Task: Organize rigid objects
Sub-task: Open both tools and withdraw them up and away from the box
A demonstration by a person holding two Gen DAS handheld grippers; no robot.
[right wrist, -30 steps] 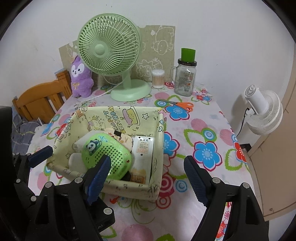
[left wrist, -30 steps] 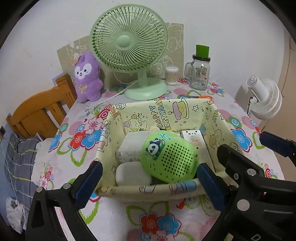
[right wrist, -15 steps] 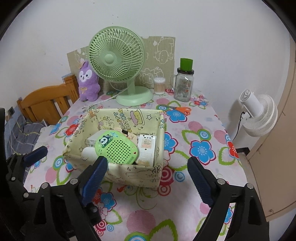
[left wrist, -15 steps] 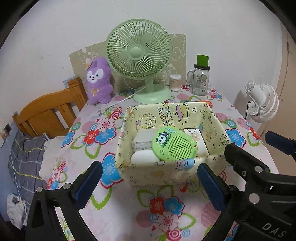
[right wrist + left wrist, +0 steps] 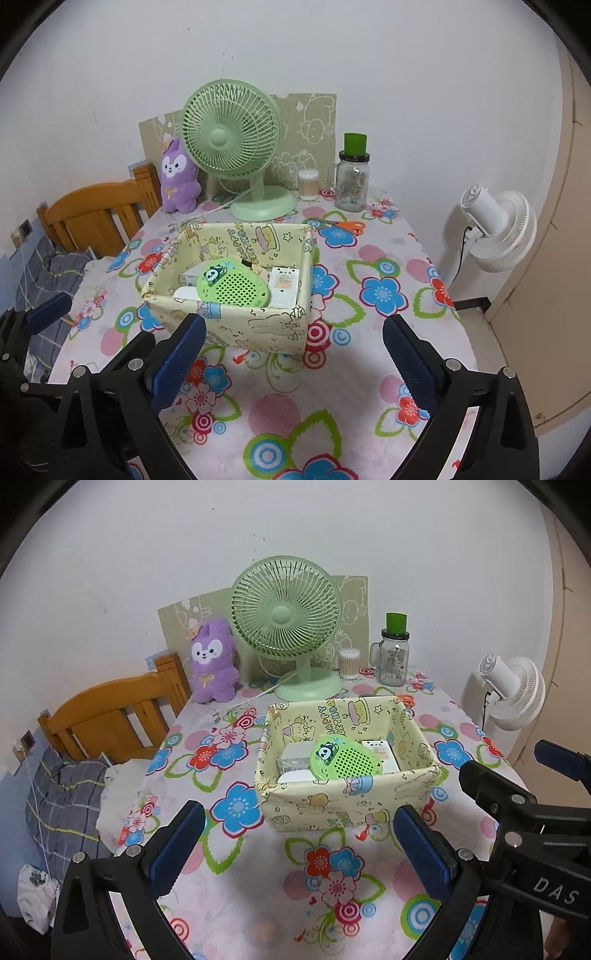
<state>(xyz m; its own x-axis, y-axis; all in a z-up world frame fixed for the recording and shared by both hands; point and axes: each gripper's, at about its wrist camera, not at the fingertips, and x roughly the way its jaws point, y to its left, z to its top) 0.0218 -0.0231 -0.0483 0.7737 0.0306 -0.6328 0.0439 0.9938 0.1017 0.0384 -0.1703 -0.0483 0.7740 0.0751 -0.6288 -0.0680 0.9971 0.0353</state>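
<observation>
Basket (image 5: 258,325) sits untouched; right hand-held gripper (image 5: 291,354) opening, left hand-held gripper (image 5: 299,838) spread, both empty.

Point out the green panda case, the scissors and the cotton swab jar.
green panda case (image 5: 232,283), right wrist view, perforated front
scissors (image 5: 347,225), right wrist view, orange handles
cotton swab jar (image 5: 349,664), left wrist view, side wall

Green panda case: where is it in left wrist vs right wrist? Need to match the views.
Left wrist: panda case right of centre, in the fabric bin, on top of the white items.
Right wrist: panda case left of centre, in the same bin.
Shared landmark: green fan at the back, behind the bin in both.
</observation>
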